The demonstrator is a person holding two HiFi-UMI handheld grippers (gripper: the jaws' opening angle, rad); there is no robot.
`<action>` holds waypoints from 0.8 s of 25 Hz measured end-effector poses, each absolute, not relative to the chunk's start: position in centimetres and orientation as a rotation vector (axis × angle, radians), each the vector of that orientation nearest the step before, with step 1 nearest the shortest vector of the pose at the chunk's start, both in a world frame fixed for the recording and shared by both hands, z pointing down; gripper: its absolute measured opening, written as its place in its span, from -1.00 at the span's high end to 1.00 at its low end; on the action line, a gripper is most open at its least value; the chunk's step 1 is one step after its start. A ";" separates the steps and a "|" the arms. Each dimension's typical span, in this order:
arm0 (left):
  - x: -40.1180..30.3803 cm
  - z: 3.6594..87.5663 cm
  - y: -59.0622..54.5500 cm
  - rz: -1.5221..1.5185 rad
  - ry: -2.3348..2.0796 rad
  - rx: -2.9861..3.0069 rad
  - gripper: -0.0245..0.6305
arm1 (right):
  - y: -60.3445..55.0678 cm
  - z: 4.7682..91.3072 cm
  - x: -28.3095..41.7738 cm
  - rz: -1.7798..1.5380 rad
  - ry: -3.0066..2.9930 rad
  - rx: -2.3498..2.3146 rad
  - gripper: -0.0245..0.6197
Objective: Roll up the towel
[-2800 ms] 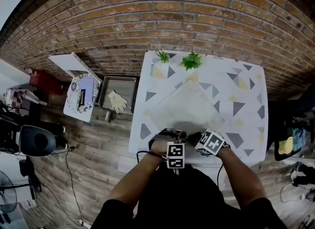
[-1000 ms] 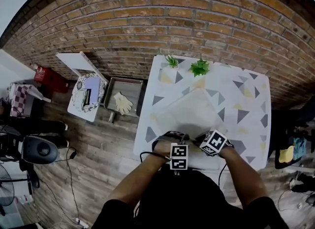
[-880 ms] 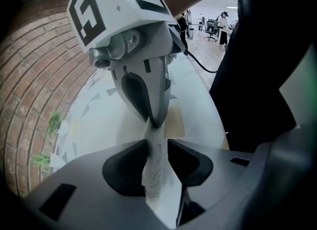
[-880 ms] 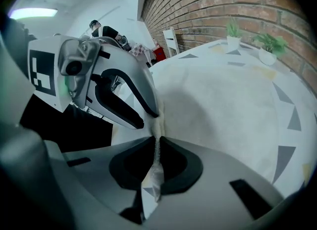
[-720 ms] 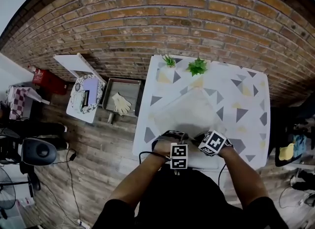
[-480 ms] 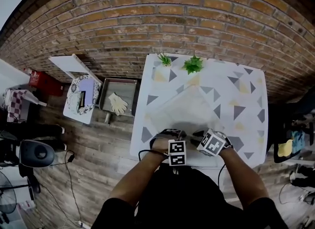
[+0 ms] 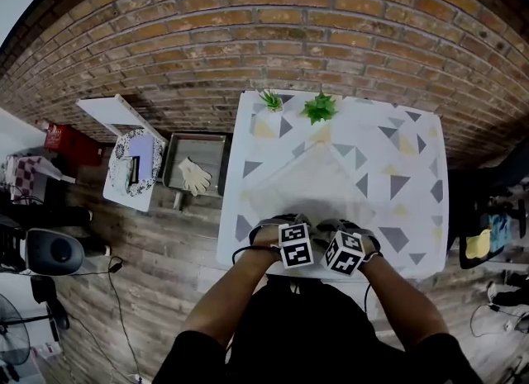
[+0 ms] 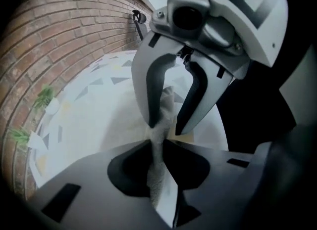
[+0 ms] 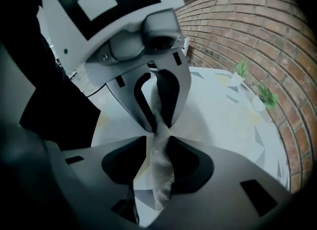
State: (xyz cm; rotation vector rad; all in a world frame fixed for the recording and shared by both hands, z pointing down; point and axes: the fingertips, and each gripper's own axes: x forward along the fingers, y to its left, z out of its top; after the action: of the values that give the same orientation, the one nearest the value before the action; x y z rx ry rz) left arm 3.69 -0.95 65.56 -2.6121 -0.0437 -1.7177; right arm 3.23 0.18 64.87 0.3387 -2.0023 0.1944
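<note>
Two forearms point(image 7: 227, 296) reach from the bottom of the head view to the near edge of the table point(image 7: 413, 168); there the grippers stand just beside each other, both tipped steeply down, marker cubes point(image 7: 296, 246) up. The left gripper point(image 8: 157, 144) is clamped on the towel point(image 7: 318, 180); its jaws have just been closing, and its own view shows a bunched ridge of pale cloth pinched between them; the right gripper view shows its fingers point(image 9: 182, 88) drawn together on that fold. The right gripper point(image 9: 158, 142) hangs released; its jaws have just been opening, and the left gripper view shows its fingers point(image 8: 141, 85) standing apart with the same ridge of cloth running loosely between them. The fold rises from the towel's near end; the rest lies flat as a diamond on the middle of the table, one corner toward the wall point(image 7: 273, 27). Past it, at the far edge, two small green plants point(image 7: 320, 107) stand near each other, left of centre. Left of the table, on the wood floor point(image 7: 157, 258), a tray point(image 7: 198, 135) holds a glove point(image 7: 195, 174); the brick wall closes the far side.
</note>
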 end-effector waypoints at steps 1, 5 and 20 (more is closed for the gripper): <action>3.7 65.5 -1.0 -1.714 -0.045 -2.607 0.66 | 0.2 65.3 3.3 0.182 -1.986 0.339 0.41; 3.6 65.4 -1.5 -1.673 0.003 -2.577 0.62 | -0.6 66.1 3.4 0.153 -1.953 0.340 0.45; 3.4 65.4 -1.8 -1.651 0.052 -2.417 0.45 | -2.2 65.6 3.8 0.550 -2.008 0.266 0.77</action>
State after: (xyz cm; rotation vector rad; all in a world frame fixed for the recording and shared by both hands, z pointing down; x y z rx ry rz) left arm 3.45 -1.84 65.36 -2.4174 0.0525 -1.6507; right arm 3.85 -2.18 65.58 0.2662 -2.0082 0.5496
